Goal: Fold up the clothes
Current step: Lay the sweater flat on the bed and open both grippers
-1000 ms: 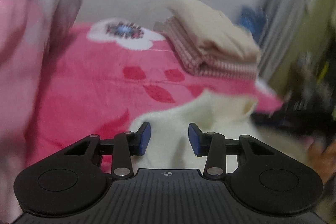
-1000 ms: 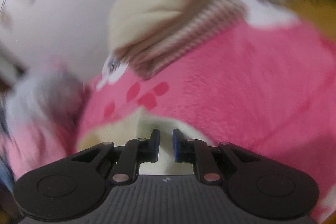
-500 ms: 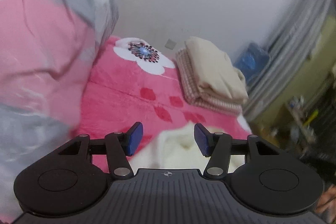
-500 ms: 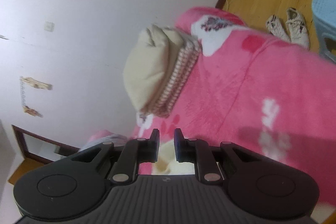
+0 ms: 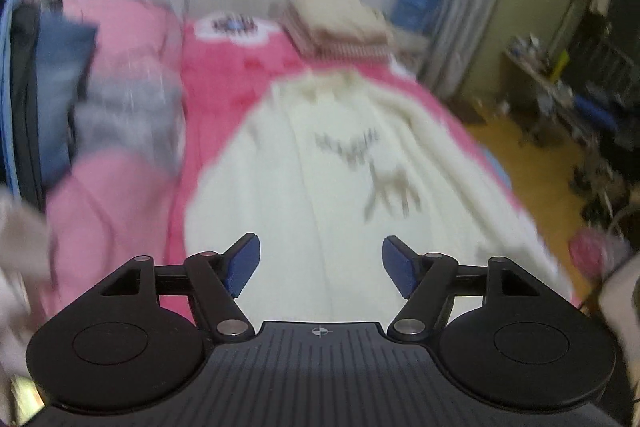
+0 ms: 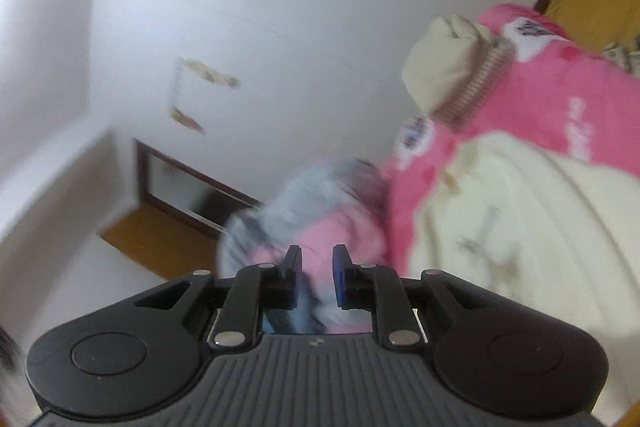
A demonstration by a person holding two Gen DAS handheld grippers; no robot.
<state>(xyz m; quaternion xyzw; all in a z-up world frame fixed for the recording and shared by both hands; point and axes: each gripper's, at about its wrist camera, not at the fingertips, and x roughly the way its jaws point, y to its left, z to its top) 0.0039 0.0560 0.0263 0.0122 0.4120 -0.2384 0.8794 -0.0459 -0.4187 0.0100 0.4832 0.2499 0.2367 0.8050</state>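
A cream sweater [image 5: 332, 163] with a grey deer motif lies spread on the pink blanket [image 5: 224, 95] of the bed; it also shows in the right wrist view [image 6: 520, 227]. My left gripper [image 5: 320, 267] is open wide and empty, above the sweater's near end. My right gripper [image 6: 316, 275] is open by a narrow gap and empty, off the sweater's left side, pointing at a pile of pink and grey clothes [image 6: 320, 211]. The views are blurred.
A folded stack of beige and striped clothes [image 5: 336, 19] sits at the bed's far end by the white wall; it also shows in the right wrist view [image 6: 452, 71]. A heap of pink, grey and blue clothes [image 5: 100, 99] lies left. Cluttered shelves [image 5: 560, 83] stand right of the bed.
My left gripper has opened wider and pulled back, so the whole sweater now shows spread flat. My right gripper has opened a little and swung left toward the clothes pile.
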